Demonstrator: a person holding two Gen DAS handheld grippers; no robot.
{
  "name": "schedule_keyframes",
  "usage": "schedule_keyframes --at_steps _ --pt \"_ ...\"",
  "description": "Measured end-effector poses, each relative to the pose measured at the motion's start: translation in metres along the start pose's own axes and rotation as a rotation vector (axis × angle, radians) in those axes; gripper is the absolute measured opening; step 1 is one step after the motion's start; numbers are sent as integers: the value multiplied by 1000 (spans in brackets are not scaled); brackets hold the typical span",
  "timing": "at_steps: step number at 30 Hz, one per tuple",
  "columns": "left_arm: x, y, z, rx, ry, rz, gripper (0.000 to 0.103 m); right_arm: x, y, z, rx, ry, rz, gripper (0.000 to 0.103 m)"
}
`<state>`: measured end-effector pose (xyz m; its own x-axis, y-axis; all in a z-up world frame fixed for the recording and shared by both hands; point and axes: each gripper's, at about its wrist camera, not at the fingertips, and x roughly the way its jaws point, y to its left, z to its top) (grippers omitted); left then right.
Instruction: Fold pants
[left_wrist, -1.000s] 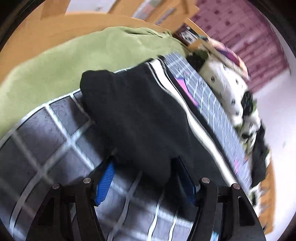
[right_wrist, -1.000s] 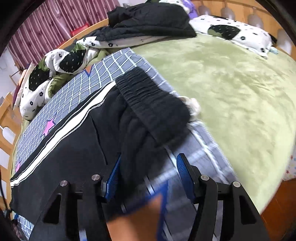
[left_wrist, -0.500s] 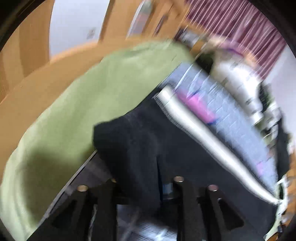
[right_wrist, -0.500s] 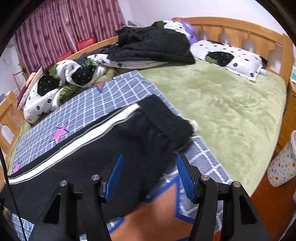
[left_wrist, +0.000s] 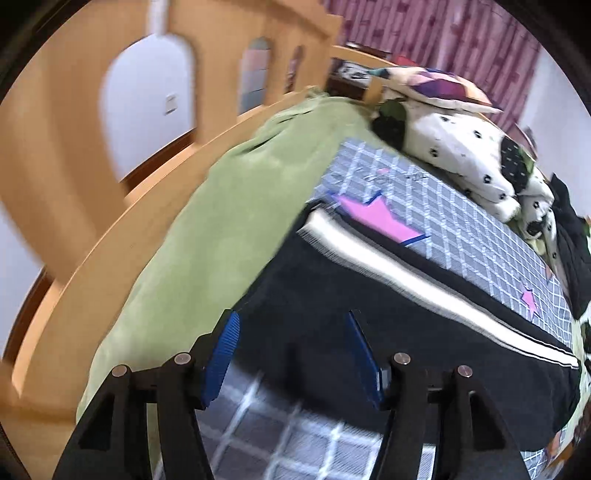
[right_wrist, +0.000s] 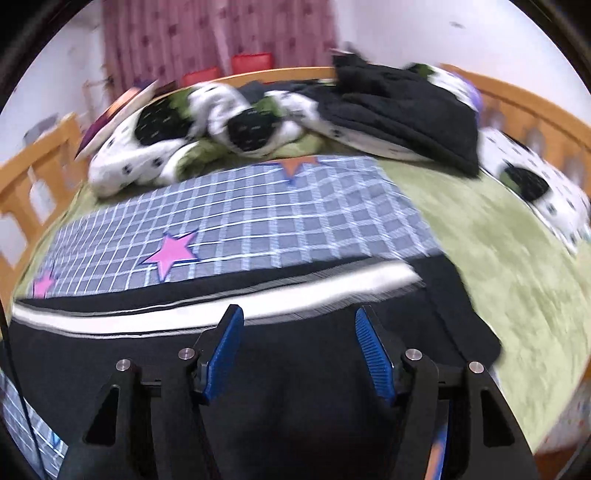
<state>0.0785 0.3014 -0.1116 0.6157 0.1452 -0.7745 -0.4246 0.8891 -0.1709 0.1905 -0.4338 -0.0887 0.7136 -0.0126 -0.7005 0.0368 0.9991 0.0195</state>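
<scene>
Left tongs (left_wrist: 291, 350), right tongs (right_wrist: 299, 349): released | pants (right_wrist: 295, 369) flat on bed (right_wrist: 498, 258) | risk: single-layer pinch skews fold.

Left wrist view: low, close over the pants (left_wrist: 369, 295) at the bed's foot corner, facing along the checked blanket (left_wrist: 461, 221) toward the curtain (left_wrist: 443, 37). Right wrist view: close above the pants (right_wrist: 295, 369), facing across the blanket (right_wrist: 277, 214) to the curtain (right_wrist: 221, 33). The 2 views share pants, blanket, spotted bedding (left_wrist: 461, 155).
</scene>
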Motion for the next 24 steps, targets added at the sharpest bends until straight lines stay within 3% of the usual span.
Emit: schedule_keyframes --at_steps 5,11,15,19,22,23,24 --pt "28 -46 26 73 17 12 58 42 44 18 -132 40 62 63" --pt "69 -66 44 98 42 43 58 77 97 24 -293 36 165 63" --pt "104 -75 58 169 67 123 58 112 133 25 -384 113 249 63" --pt "123 -76 64 231 56 185 58 140 166 13 -527 168 240 63" --pt "146 -69 66 212 92 205 57 151 174 -2 -593 180 223 58" --pt "151 -67 66 206 105 194 50 152 174 -5 -600 177 229 46" --pt "156 -66 64 203 115 158 25 151 175 -8 -602 180 256 38"
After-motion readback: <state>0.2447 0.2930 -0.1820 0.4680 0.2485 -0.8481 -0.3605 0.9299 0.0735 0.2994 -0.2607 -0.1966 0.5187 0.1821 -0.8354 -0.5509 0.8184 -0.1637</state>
